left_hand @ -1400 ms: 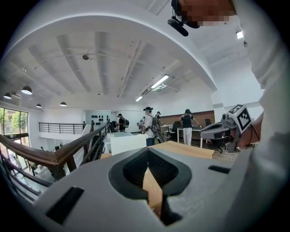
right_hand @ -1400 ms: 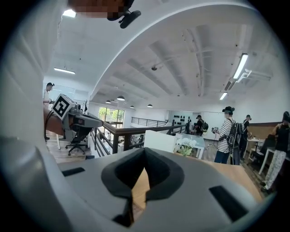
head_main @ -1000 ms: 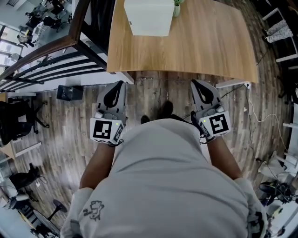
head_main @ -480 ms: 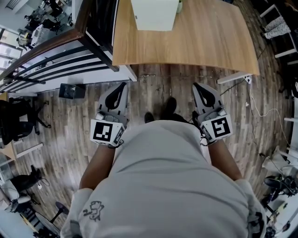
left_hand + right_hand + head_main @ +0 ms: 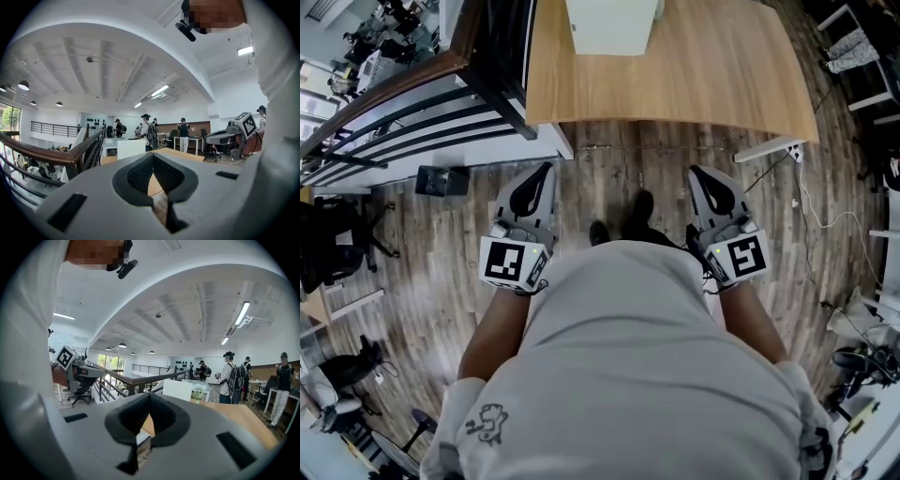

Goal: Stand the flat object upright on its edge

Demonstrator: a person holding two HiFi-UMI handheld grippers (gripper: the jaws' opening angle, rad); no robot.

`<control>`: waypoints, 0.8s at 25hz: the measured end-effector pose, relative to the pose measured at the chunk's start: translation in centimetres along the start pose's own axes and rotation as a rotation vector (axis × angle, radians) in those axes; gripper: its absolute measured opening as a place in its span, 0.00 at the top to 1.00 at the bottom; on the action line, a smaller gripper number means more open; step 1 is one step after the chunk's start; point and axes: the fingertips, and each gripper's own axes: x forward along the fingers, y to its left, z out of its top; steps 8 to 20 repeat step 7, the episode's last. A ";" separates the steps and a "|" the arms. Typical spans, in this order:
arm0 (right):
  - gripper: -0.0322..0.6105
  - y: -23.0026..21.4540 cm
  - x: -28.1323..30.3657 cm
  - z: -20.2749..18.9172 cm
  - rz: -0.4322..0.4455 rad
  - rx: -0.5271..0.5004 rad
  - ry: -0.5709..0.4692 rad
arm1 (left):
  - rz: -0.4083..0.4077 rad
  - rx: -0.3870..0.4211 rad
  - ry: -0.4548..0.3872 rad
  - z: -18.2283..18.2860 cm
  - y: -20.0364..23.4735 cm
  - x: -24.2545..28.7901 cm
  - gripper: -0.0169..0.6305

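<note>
Grey-brown wood-plank floor fills most of the head view, and I stand on it, dark shoes just short of the desk.

Light wooden desk ahead of me, its near edge beyond both jaw tips. A dark metal railing with a wooden top rail runs along its left side.

White rectangular box-like object sits at the far middle of the desk, partly cut off by the frame's top edge. Whether it lies flat or stands I cannot tell. It is well apart from both tools.

Left hand-held gripper is held low over the floor in front of my hip, pointing at the desk — jaws closed, pads meeting at the tips, nothing between them.

Right hand-held gripper is level with the left one and also over the floor — jaws closed and empty.

Small green plant with pale flowers on the desk, just beside the white object.
</note>
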 end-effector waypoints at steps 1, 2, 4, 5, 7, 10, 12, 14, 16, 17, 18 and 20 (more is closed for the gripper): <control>0.94 -0.1 0.0 -0.2 -0.002 0.006 0.002 | 0.000 0.000 -0.003 0.0 0.0 0.0 0.96; 0.94 -0.2 -0.1 -0.3 -0.005 0.010 0.005 | 0.000 -0.001 -0.005 -0.1 0.0 0.1 0.96; 0.94 -0.3 -0.1 -0.4 -0.009 0.009 0.009 | -0.001 -0.003 -0.003 0.0 0.0 0.1 0.96; 0.94 -0.3 -0.1 -0.4 -0.010 0.008 0.009 | -0.001 -0.005 -0.003 0.0 0.0 0.1 0.96; 0.94 -0.4 -0.1 -0.2 -0.011 0.004 0.008 | -0.001 -0.008 -0.005 0.0 0.1 0.1 0.96; 0.94 -0.4 -0.1 -0.2 -0.011 0.004 0.008 | -0.001 -0.008 -0.005 0.0 0.1 0.1 0.96; 0.94 -0.4 -0.1 -0.2 -0.011 0.004 0.008 | -0.001 -0.008 -0.005 0.0 0.1 0.1 0.96; 0.94 -0.4 -0.1 -0.2 -0.011 0.004 0.008 | -0.001 -0.008 -0.005 0.0 0.1 0.1 0.96; 0.94 -0.4 -0.1 -0.2 -0.011 0.004 0.008 | -0.001 -0.008 -0.005 0.0 0.1 0.1 0.96; 0.94 -0.4 -0.1 -0.2 -0.011 0.004 0.008 | -0.001 -0.008 -0.005 0.0 0.1 0.1 0.96; 0.94 -0.4 -0.1 -0.2 -0.011 0.004 0.008 | -0.001 -0.008 -0.005 0.0 0.1 0.1 0.96; 0.94 -0.4 -0.1 -0.2 -0.011 0.004 0.008 | -0.001 -0.008 -0.005 0.0 0.1 0.1 0.96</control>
